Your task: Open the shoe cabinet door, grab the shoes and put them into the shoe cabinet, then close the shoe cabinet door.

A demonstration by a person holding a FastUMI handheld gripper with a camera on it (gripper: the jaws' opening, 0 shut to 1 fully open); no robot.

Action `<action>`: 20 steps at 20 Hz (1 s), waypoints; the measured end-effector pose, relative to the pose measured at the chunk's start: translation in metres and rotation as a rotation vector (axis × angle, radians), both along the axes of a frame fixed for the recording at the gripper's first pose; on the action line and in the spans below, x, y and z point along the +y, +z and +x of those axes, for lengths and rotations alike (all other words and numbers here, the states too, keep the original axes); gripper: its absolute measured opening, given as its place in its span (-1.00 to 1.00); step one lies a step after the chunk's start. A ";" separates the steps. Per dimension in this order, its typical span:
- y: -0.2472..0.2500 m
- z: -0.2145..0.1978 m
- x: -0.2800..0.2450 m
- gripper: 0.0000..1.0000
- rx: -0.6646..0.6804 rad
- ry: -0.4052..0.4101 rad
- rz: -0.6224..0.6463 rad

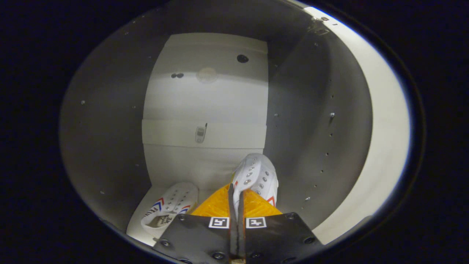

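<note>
I am looking into the white shoe cabinet [205, 106], its grey side walls running left and right of me. My gripper [236, 192] is shut on the edge of a white sneaker [256, 176] with metal eyelets and red and blue marks, which stands just ahead of the fingers, toe pointing inward. A second matching white sneaker [166, 209] lies on the cabinet floor to the left of the fingers, its opening towards me.
The cabinet's back panel carries a shelf ledge [203, 134] with a small metal fitting and several holes above it. The right side wall [311, 128] has rows of peg holes. The cabinet's pale front edge [388, 132] curves along the far right.
</note>
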State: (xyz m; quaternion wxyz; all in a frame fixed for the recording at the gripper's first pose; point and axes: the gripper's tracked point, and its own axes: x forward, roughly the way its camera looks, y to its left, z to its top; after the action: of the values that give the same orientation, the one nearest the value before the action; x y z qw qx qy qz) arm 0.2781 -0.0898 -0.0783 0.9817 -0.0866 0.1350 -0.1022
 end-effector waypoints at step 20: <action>-0.018 -0.002 -0.011 -0.51 0.194 0.012 0.116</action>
State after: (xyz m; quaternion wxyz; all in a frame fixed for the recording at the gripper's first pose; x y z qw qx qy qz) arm 0.2757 -0.1009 -0.0967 0.9681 -0.0400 0.2345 -0.0794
